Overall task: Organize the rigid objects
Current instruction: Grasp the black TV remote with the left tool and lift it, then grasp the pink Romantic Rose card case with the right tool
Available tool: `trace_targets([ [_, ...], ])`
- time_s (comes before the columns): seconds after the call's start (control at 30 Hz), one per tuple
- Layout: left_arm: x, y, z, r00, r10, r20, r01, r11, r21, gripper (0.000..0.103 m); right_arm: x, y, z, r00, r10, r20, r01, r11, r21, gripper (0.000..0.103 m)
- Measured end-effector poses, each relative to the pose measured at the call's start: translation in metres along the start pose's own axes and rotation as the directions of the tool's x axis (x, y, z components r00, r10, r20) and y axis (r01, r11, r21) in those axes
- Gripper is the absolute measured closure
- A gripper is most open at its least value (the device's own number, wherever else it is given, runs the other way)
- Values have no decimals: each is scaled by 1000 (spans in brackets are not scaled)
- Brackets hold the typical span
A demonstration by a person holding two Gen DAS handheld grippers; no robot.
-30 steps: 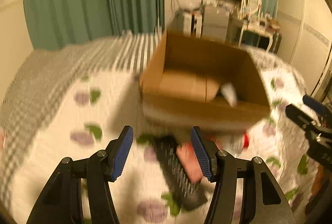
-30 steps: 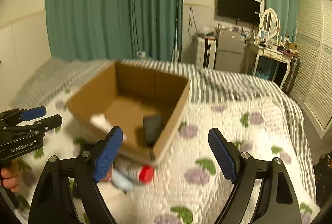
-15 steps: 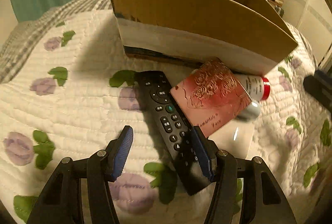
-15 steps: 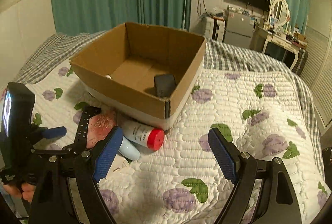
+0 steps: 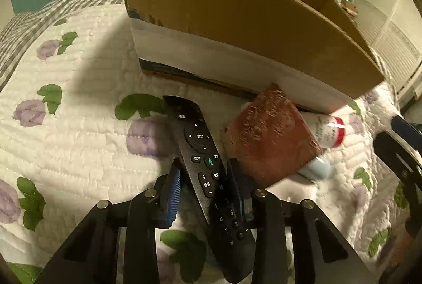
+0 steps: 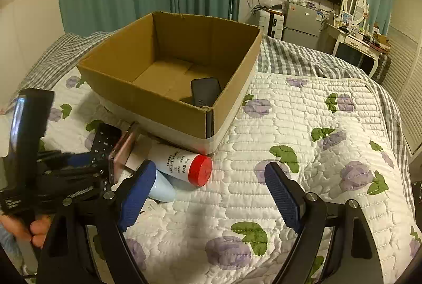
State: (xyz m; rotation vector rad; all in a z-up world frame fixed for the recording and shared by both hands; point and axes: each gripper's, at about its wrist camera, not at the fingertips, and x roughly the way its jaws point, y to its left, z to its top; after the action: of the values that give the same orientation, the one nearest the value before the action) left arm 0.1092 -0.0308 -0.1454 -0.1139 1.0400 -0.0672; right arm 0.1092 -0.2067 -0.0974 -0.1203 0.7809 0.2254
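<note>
A black remote control [image 5: 196,141] lies on the flowered quilt in front of the cardboard box [image 5: 237,20]. My left gripper [image 5: 203,164] is closing, and its blue pads press both sides of the remote's middle. Beside the remote a red-brown embossed flat case [image 5: 269,136] leans on a white bottle with a red cap [image 6: 182,162] and a pale blue object [image 6: 161,189]. My right gripper [image 6: 209,166] hovers open just short of the bottle, nothing between its fingers. A black device [image 6: 205,94] lies inside the box [image 6: 147,94].
The quilt [image 6: 303,131] stretches right of the box with nothing on it. A grey checked blanket lies behind the box. Green curtains, a television, a small fridge and a dressing table stand at the far wall. A hand [image 6: 23,226] holds the left gripper's handle.
My left gripper sank toward the quilt and its jaws narrowed onto the remote. My right gripper dropped lower and nearer the bottle, its jaws as wide as before.
</note>
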Motion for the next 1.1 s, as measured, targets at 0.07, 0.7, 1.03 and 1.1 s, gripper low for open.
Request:
trace_targets([
  [0.07,-9,4,-4,999,-32,7,32,999,-32,74,0,1,0,1000,-6,2,6,1000,-4,18],
  [0.7,-63,54,13,978,128,165,-119,991,-67,83,45,68,-8,973,173,-152,-188,978,-91,38],
  [1.03,-67,54,10,978,121,170,-110,991,-71,83,37,74,-8,959,216,-182,-221,975,-3,52],
  [1.1,-68,54,10,978,119,174,-109,992,-66,83,43,81,-12,950,232,-208,-238,971,-3,53],
])
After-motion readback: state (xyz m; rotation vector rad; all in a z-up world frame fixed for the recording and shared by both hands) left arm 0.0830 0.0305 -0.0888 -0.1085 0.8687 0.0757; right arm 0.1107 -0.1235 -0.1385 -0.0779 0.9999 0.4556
